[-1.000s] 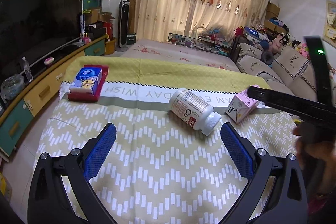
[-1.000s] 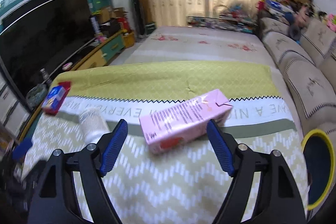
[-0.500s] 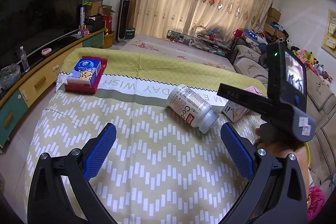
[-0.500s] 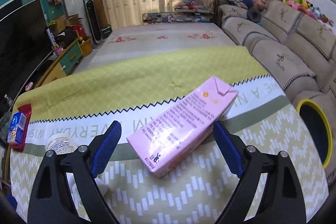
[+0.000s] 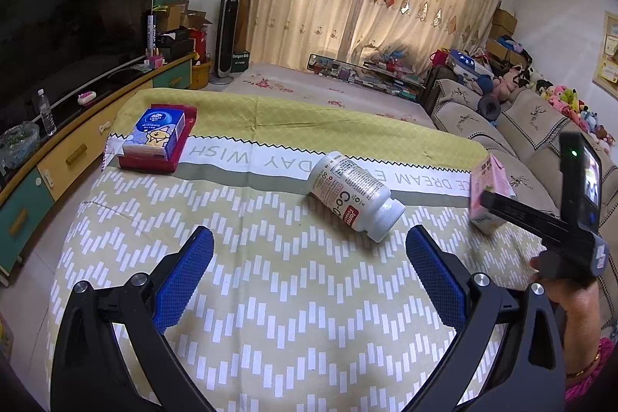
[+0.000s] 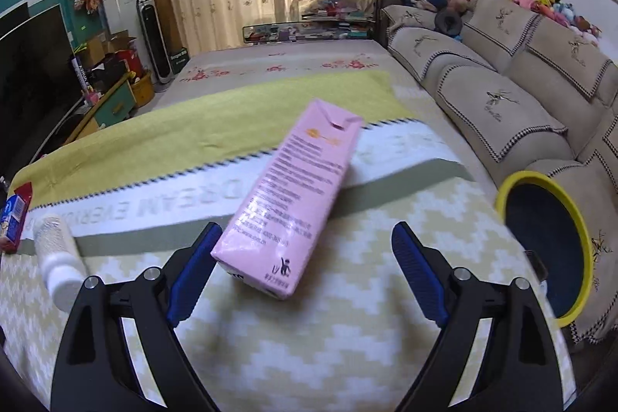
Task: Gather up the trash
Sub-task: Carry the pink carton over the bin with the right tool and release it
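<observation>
Right gripper (image 6: pixel 305 271) wide open, empty; pink carton (image 6: pixel 289 195) lies skewed, near end at left pad. Centre jaws across carton's narrow sides before closing. Left gripper (image 5: pixel 309 277) open, empty, lower frame.

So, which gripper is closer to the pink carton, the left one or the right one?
Right. The right gripper is open around the near end of the pink carton, not yet pressing it. The left gripper is open over the tablecloth, with the carton off to its right, beyond the white bottle.
</observation>
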A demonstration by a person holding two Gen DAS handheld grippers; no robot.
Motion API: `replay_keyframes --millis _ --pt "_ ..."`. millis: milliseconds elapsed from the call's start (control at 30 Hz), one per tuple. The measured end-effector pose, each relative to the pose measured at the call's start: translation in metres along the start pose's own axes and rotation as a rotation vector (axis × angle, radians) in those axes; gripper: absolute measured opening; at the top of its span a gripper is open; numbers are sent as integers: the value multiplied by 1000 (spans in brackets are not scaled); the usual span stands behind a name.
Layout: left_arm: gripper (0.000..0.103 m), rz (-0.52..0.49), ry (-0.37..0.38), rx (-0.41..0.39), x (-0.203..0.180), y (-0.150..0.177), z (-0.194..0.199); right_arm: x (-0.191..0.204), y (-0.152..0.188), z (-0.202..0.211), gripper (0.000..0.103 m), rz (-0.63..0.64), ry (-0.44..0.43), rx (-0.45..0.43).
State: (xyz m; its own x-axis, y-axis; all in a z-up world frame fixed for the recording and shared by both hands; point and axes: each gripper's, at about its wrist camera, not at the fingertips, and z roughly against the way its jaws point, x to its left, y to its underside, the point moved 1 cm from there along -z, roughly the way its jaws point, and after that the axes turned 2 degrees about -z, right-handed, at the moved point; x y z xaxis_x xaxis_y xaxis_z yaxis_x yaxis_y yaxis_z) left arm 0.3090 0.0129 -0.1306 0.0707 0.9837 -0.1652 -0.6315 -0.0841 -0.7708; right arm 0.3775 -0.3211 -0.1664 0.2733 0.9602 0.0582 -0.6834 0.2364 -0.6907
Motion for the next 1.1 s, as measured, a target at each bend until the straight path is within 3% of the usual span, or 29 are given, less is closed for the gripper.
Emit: replay_keyframes --millis 233,300,333,367,667,867,967,1100 --pt "98 -4 -1 -1 -1 1 1 -13 3 -3 74 -33 -36 -7" --pt "98 -8 -2 -3 -2 1 2 -11 4 -7 63 -27 -51 4" --pt "98 -9 -2 -4 -2 1 2 -9 5 -10 43 -26 -61 16" --pt "98 -10 -1 -5 -2 1 3 -9 5 -11 39 -29 -62 22" --pt "98 -17 1 -6 -5 1 4 -19 9 27 38 9 -146 -17" --pt "98 -32 -4 -9 -8 2 4 -57 11 58 38 8 -182 -45" --pt "98 -43 -15 -3 -11 3 1 -92 12 69 38 -20 -148 -65" --pt "98 -46 -16 13 -13 4 -3 -163 5 69 38 -85 -25 -74"
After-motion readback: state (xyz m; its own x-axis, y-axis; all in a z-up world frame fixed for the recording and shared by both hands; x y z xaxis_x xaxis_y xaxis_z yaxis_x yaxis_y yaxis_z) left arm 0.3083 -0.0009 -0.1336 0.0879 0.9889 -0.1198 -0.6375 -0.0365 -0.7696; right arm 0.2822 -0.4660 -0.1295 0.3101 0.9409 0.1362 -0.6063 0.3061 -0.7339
